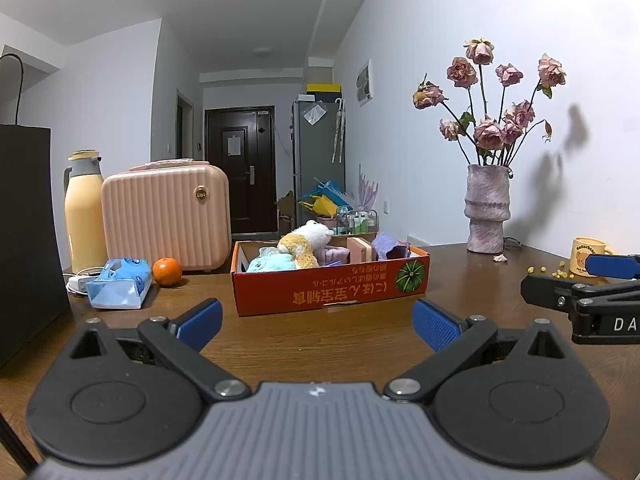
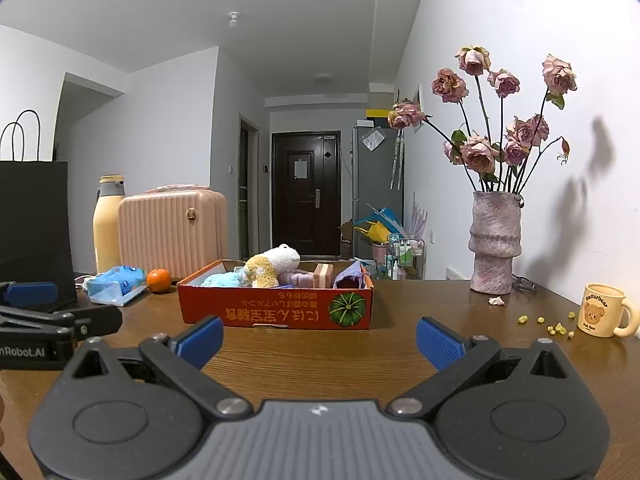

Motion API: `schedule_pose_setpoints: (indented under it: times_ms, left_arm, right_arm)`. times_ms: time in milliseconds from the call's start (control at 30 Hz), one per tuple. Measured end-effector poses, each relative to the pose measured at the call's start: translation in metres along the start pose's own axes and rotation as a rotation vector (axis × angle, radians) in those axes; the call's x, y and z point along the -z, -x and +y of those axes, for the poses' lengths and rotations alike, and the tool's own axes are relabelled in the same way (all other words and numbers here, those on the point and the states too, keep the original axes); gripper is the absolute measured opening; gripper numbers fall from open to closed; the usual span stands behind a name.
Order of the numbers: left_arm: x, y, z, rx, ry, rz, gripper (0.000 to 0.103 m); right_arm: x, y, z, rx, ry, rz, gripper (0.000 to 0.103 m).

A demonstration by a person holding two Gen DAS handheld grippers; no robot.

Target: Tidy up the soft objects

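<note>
Both grippers hover low over the dark brown wooden table, side by side and aimed at the same target. Left gripper: blue-padded jaws spread wide, nothing between them. Right gripper: the same, jaws wide apart and empty; each tool's black side also shows at the edge of the other's view. Straight ahead, near the middle of the table, sits a shallow red cardboard box printed with a green pumpkin. The soft things are all inside it: a white and yellow plush animal piled on top, a light blue plush toy at the left end, a pink sponge block standing on edge, and a crumpled purple cloth at the right end. A pale pink soft item lies between the plush and the sponge; what it is cannot be made out. Left of the box: an orange, a blue tissue pack, a ribbed pink hard case, a yellow thermos jug and a black paper bag. Right of the box: a mottled pink ceramic vase of dried pink roses by the wall, one fallen petal near its base, a cream bear-print mug, and small yellow crumbs scattered just beside the mug.
</note>
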State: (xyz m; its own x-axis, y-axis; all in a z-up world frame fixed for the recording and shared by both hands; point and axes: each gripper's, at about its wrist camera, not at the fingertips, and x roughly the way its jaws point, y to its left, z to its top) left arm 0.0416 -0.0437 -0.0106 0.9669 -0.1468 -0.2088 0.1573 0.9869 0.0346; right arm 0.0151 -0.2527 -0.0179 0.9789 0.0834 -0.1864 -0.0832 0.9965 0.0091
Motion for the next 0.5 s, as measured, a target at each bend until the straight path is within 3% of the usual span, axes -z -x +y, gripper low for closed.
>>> schedule_pose_setpoints:
  times_ms: [500]
  left_arm:
    - [-0.0012,0.0007,-0.0007,0.001,-0.003,-0.006,0.103]
  right_arm:
    - [-0.0006,-0.0004,0.0023,-0.004,0.004,0.000,0.103]
